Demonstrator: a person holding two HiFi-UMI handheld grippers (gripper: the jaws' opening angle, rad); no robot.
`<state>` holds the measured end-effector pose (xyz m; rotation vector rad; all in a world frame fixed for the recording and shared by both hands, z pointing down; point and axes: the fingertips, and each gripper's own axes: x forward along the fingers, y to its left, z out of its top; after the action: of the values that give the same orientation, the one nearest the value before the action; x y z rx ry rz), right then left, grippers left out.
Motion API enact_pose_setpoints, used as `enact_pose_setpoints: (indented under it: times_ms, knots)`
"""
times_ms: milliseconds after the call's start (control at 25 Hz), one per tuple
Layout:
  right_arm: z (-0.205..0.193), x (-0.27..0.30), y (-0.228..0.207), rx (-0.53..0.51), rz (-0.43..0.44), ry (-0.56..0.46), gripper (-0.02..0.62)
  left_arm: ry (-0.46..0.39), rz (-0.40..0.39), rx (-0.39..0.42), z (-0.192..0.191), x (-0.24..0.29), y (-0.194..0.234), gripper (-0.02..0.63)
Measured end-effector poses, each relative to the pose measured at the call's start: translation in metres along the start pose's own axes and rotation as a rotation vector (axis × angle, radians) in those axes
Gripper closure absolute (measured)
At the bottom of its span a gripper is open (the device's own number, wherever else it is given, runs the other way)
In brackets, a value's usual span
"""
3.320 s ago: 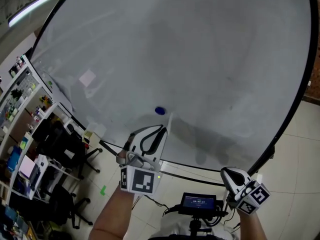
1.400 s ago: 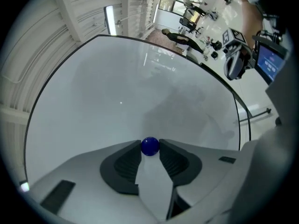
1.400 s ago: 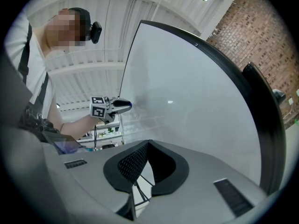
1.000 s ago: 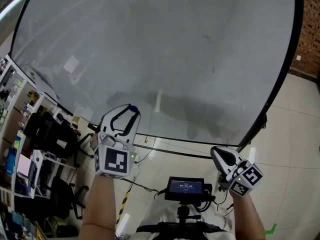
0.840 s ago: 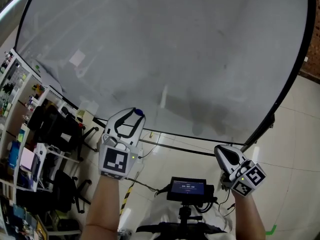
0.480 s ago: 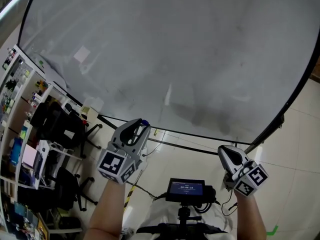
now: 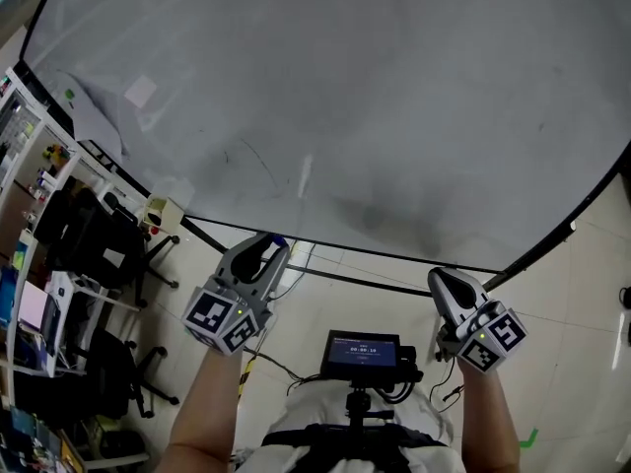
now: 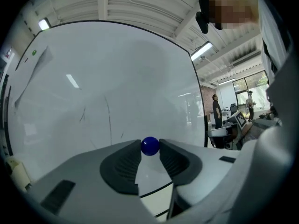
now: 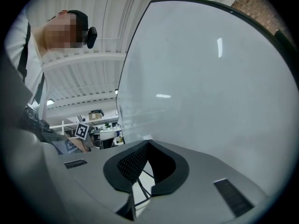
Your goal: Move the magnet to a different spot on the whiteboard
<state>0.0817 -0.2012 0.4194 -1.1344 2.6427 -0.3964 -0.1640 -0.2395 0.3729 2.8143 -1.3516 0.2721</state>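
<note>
A small blue ball-shaped magnet (image 8: 150,146) sits pinched between the two fingertips of my left gripper (image 8: 150,149), which is shut on it. The magnet is held off the large whiteboard (image 8: 93,87), facing its lower part. In the head view the left gripper (image 7: 272,244) hangs just under the whiteboard's (image 7: 345,97) bottom edge at the left, and the magnet itself is hard to make out there. My right gripper (image 7: 440,280) is low at the right, shut with nothing in it; its fingertips meet in the right gripper view (image 9: 148,143).
Shelves and black office chairs (image 7: 69,254) crowd the floor at the left. A small screen on a stand (image 7: 362,351) is at the person's chest. A paper note (image 7: 141,91) is stuck at the board's upper left. People stand far off (image 8: 217,111) to the right of the board.
The magnet has left the board and sits in the left gripper. Over the last second that gripper sank below the board's bottom edge and rolled. The right gripper shifted slightly.
</note>
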Motion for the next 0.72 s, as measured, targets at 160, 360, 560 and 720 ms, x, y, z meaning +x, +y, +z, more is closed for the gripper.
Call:
enact_pose_setpoints:
  times_ms: [160,360,560,720]
  knots:
    - [-0.004,0.021,0.019,-0.022,-0.021,0.013,0.563,-0.018,-0.060,-0.085,-0.019,-0.022,0.023,0.448]
    - [-0.008,0.046,0.044,-0.051,-0.033,0.022,0.563,-0.038,-0.132,-0.120,-0.035,-0.036,0.036,0.448]
    - [-0.017,0.061,0.068,-0.067,-0.046,0.032,0.563,-0.044,-0.174,-0.159,-0.051,-0.049,0.044,0.448]
    - [-0.029,0.068,0.084,-0.063,-0.066,0.046,0.563,-0.038,-0.195,-0.181,-0.064,-0.062,0.049,0.448]
